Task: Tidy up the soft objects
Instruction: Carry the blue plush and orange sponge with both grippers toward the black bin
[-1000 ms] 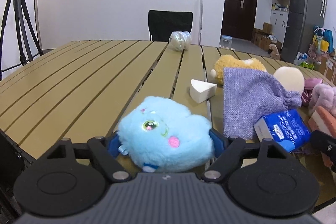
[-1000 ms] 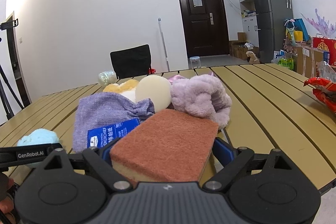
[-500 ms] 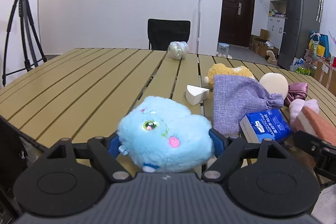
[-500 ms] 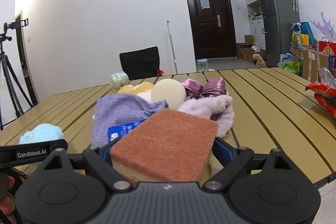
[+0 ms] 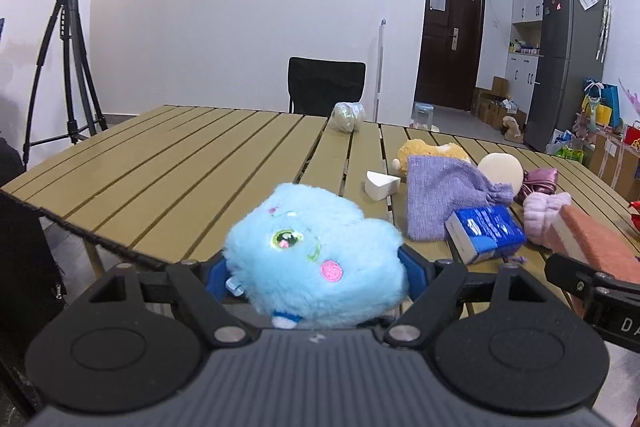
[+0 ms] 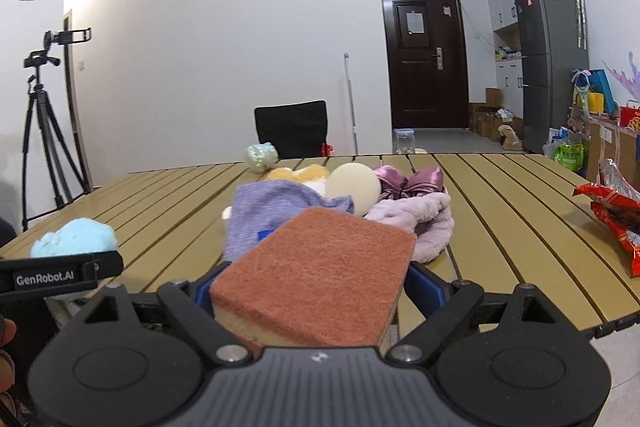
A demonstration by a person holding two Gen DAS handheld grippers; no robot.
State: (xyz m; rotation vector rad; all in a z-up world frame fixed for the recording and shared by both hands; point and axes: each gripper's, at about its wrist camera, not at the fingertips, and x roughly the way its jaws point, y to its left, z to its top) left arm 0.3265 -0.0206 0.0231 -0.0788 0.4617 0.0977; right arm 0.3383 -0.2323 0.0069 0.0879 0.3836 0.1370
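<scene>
My left gripper (image 5: 316, 267) is shut on a fluffy blue plush toy (image 5: 316, 255), held above the near edge of the slatted table (image 5: 200, 155). My right gripper (image 6: 316, 283) is shut on a rust-and-yellow sponge (image 6: 320, 267), also seen in the left wrist view as the sponge (image 5: 596, 239) at the right. On the table lie a purple knit pouch (image 5: 444, 195), a blue tissue pack (image 5: 486, 233), a cream round sponge (image 5: 502, 171), a pale pink fluffy band (image 6: 416, 223), a satin scrunchie (image 6: 408, 181), an orange plush (image 5: 428, 153) and a white wedge (image 5: 380, 183).
A clear wrapped ball (image 5: 348, 115) sits at the table's far edge before a black chair (image 5: 326, 85). Red snack bags (image 6: 616, 215) lie at the right. A camera tripod (image 5: 68, 67) stands left; a fridge (image 5: 572, 59) and door (image 5: 452, 39) are behind.
Both grippers have pulled back and risen from the table, each keeping its object; the pile of soft things now looks farther away and the table's near edge shows.
</scene>
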